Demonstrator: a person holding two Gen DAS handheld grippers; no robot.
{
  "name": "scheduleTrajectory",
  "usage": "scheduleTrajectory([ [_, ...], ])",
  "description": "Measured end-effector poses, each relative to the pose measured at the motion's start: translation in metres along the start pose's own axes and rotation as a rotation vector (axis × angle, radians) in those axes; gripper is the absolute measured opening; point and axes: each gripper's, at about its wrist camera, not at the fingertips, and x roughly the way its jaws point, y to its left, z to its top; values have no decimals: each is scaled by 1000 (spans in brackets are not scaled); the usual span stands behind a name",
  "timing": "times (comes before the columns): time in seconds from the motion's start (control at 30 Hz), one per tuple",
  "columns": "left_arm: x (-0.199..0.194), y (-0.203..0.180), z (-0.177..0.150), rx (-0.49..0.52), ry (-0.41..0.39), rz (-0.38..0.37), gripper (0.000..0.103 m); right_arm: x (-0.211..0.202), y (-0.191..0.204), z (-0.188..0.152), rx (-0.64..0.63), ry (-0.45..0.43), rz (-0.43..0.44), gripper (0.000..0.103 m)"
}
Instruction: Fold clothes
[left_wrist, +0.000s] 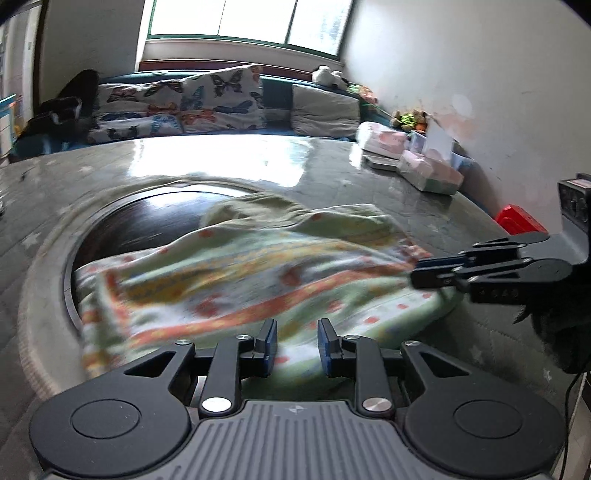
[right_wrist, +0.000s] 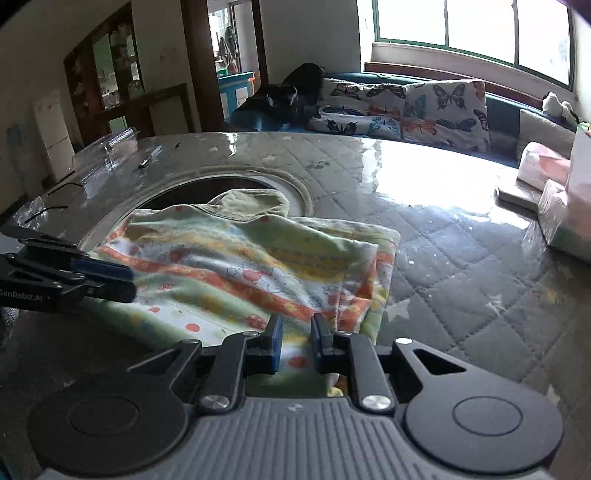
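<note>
**Both claws spread over a folded patterned garment**

Nearest us at 6 o'clock in the left wrist view, our left gripper (left_wrist: 297, 345) hangs over the near edge of the garment (left_wrist: 236, 280), its 2 blue-padded fingers spread with a clear gap and nothing between them. Cloth shows through that gap. In the right wrist view, our right gripper (right_wrist: 296, 341) sits the same way at 6 o'clock, fingers apart with a narrower gap, over the near edge of the same garment (right_wrist: 258, 266), and it pinches nothing.

From the left camera we see the right gripper (left_wrist: 436, 273) entering at 3 o'clock, its tips at the cloth's right edge; whether they touch it we cannot tell. From the right camera the left gripper (right_wrist: 110, 278) comes in at 9 o'clock at the cloth's left edge.

The garment, green with orange and yellow bands, lies folded on the quilted table cover (right_wrist: 461, 258), partly over a dark round opening (left_wrist: 147, 218). A plain olive piece of fabric (right_wrist: 255, 201) shows at its far edge.

Farther off at 2 o'clock, wrapped packs (left_wrist: 428, 171) stand near the wall. Beyond the table at 12 o'clock, butterfly cushions (left_wrist: 218, 99) rest on a bench under a bright window (left_wrist: 243, 18).
</note>
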Motion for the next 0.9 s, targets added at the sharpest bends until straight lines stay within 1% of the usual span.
scheduleTrajectory([
  [0.03,-3,4,-2,-9,-5,7,27,-1,1,1,-6,-3,-3,17],
  [0.07,-7,8,-4,-19,-13,11,31,-2,2,1,-12,-7,-2,21],
  [0.1,-11,12,-7,-28,-22,15,31,-3,3,1,-15,-9,4,28],
  [0.13,-15,16,-9,-37,-30,22,32,-2,4,1,-20,-8,10,30],
  [0.27,-28,32,-19,-77,-48,54,36,2,5,-3,-23,2,5,31],
  [0.33,-34,40,-23,-88,-59,76,35,1,6,-2,-23,-2,-2,32],
  [0.37,-36,43,-24,-93,-64,90,33,1,7,-1,-25,-7,-6,32],
  [0.43,-39,50,-26,-111,-63,115,33,0,9,0,-26,-15,-3,35],
  [0.5,-42,54,-28,-123,-63,117,33,2,10,1,-24,-16,-4,38],
  [0.73,-43,50,-30,-112,-66,144,33,7,10,1,-10,-15,-12,40],
  [0.83,-44,51,-30,-120,-69,154,33,5,9,3,3,-36,-29,41],
  [0.9,-45,51,-29,-123,-68,191,36,3,7,5,17,-51,-43,43],
])
